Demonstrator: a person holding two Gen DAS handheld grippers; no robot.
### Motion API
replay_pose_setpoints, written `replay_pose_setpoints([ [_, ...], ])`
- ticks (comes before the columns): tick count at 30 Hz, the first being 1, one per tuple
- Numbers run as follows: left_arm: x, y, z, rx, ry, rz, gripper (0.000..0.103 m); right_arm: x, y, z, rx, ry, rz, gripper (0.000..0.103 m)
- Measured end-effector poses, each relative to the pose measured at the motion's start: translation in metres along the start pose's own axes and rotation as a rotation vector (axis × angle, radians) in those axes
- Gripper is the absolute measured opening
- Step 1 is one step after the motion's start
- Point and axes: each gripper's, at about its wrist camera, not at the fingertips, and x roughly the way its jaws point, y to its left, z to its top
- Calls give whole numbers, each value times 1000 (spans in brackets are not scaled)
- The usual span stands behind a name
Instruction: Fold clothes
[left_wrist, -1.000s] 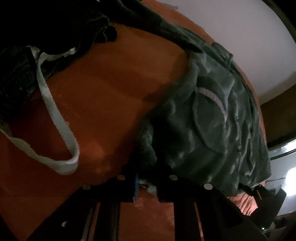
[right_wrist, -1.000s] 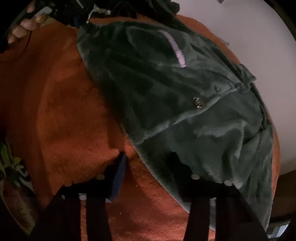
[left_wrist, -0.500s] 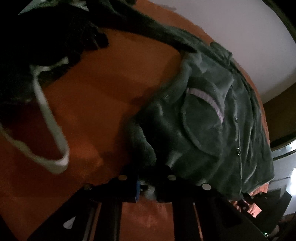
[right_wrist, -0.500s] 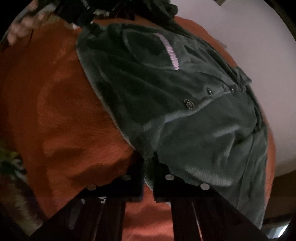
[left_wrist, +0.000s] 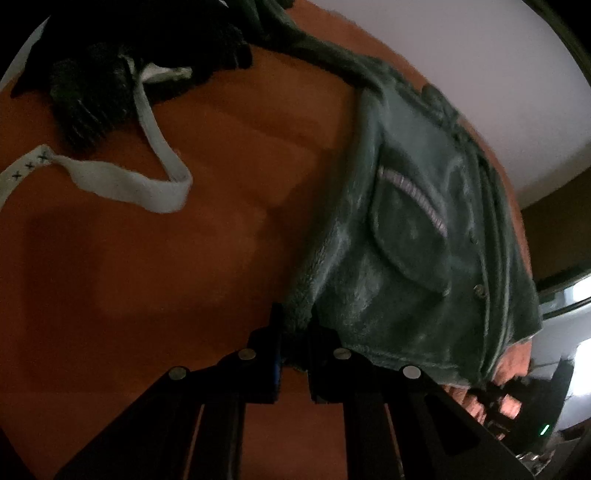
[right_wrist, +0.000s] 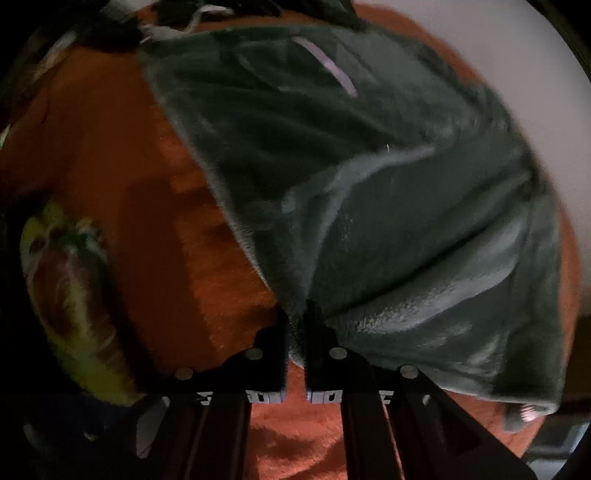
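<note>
1. Far left in the left wrist view, a white strap (left_wrist: 147, 184) lies loose on the orange blanket (left_wrist: 184, 277), trailing from a dark knitted garment (left_wrist: 92, 99) near the top. Both sit well apart from the work and should stay out of the fold.
2. The left tongs (left_wrist: 293, 332) are clamped on the near edge of the green fleece jacket (left_wrist: 424, 240), a fuzzy lip of hem squeezed between the pads. The pocket with its pale trim (left_wrist: 413, 195) faces up, so the front of the jacket is uppermost.
3. In the right wrist view a patterned yellow-green thing (right_wrist: 74, 295) sits at the left rim, too blurred to name.
4. The right tongs (right_wrist: 295, 332) are pinched shut on another part of the fleece jacket (right_wrist: 388, 203); the cloth rises from the pads in a taut ridge while the rest drapes over the orange blanket (right_wrist: 166, 221).
5. Judgement: this looks like the lift-and-carry of a fold. Done well, both tongs travel together at even height, keeping the edge between them stretched so no sag forms.
6. Thick fleece can creep out of a shallow pinch, so move smoothly, lay the edge flat on the far side, then release.
</note>
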Motion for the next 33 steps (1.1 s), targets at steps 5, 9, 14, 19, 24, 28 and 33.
replay_pose_setpoints([
  [5,-4,-5,5,52,-2,3,15,-19,-67,25,313,85,301,39],
  [9,-10,-1,2,67,-18,4,17,-39,-113,33,509,37,410,50],
  [14,-9,-8,-4,86,-13,39,18,-23,-121,33,684,56,512,50],
  [19,-6,-4,-2,63,-4,37,18,2,-103,43,720,104,577,50],
  [24,-4,-5,-3,68,-2,52,19,31,-84,48,746,189,656,47],
  [28,1,-5,-2,56,-8,57,20,28,-87,50,751,147,626,4],
  [33,-4,-7,-6,93,-63,110,19,9,-100,36,792,71,629,4],
])
